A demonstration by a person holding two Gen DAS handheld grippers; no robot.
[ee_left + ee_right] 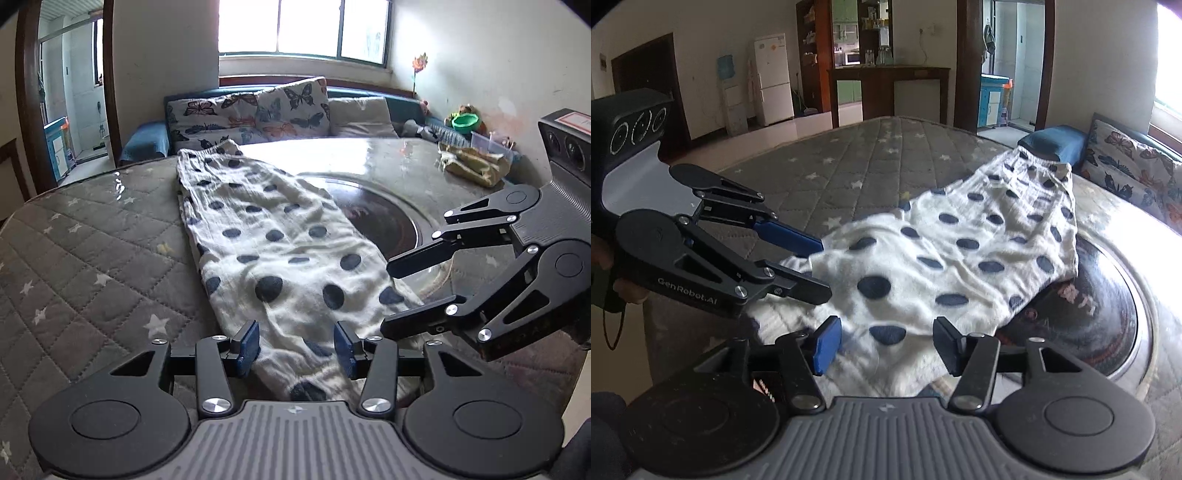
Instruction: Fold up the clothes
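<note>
**Polka-dot garment stretched along the table, both grippers spread at its near end**

A white garment with dark blue dots lies lengthwise on the table, which is covered by a grey quilted star-print cloth under a glossy sheet. Its gathered far end points toward the butterfly-print cushions beyond the table; its near end lies rumpled. One long edge of the garment overlaps the dark round inset in the tabletop.

The left gripper sits at the garment's near end with its fingers spread, fabric showing between the blue pads without being pinched. The right gripper, just beside the left one at the same end, also has its fingers apart over the cloth, gripping nothing.

Farther from the garment, near the wall, a crumpled yellowish cloth rests on the table, with a green bowl behind it.
</note>
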